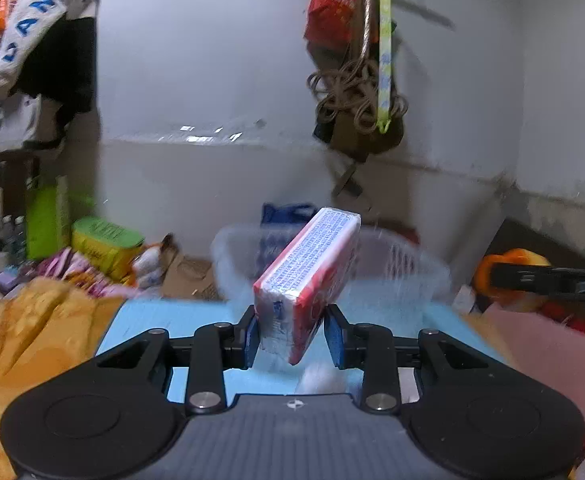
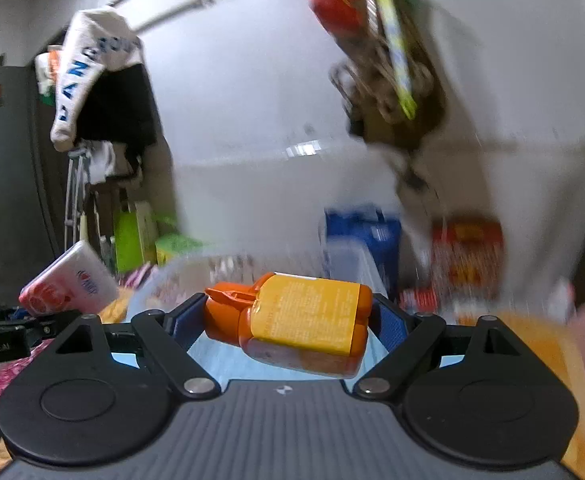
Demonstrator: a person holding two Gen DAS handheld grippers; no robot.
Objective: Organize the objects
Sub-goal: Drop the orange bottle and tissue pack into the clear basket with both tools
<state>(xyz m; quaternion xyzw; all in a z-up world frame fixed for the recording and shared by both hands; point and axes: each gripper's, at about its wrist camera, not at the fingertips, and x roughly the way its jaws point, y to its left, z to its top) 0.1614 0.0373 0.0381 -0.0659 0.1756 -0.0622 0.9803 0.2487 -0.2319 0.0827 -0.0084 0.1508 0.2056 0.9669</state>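
Observation:
My left gripper (image 1: pixel 292 332) is shut on a red and white tissue pack (image 1: pixel 308 276), held tilted in the air in front of a clear plastic basket (image 1: pixel 412 268). The same pack shows at the left of the right wrist view (image 2: pixel 68 284). My right gripper (image 2: pixel 288 320) is shut on an orange bottle with a yellow label (image 2: pixel 300 320), held on its side, cap to the left, above the blue surface (image 2: pixel 220 356). The orange bottle also shows at the right edge of the left wrist view (image 1: pixel 512 268).
A blue mat (image 1: pixel 164 320) lies under the grippers. Orange cloth (image 1: pixel 32 328) lies at the left, with a green-yellow pack (image 1: pixel 104 244) and snack packets behind. A blue bag (image 2: pixel 368 232) and red packets (image 2: pixel 468 256) stand behind the basket. Bags and rope (image 1: pixel 356 96) hang on the white wall.

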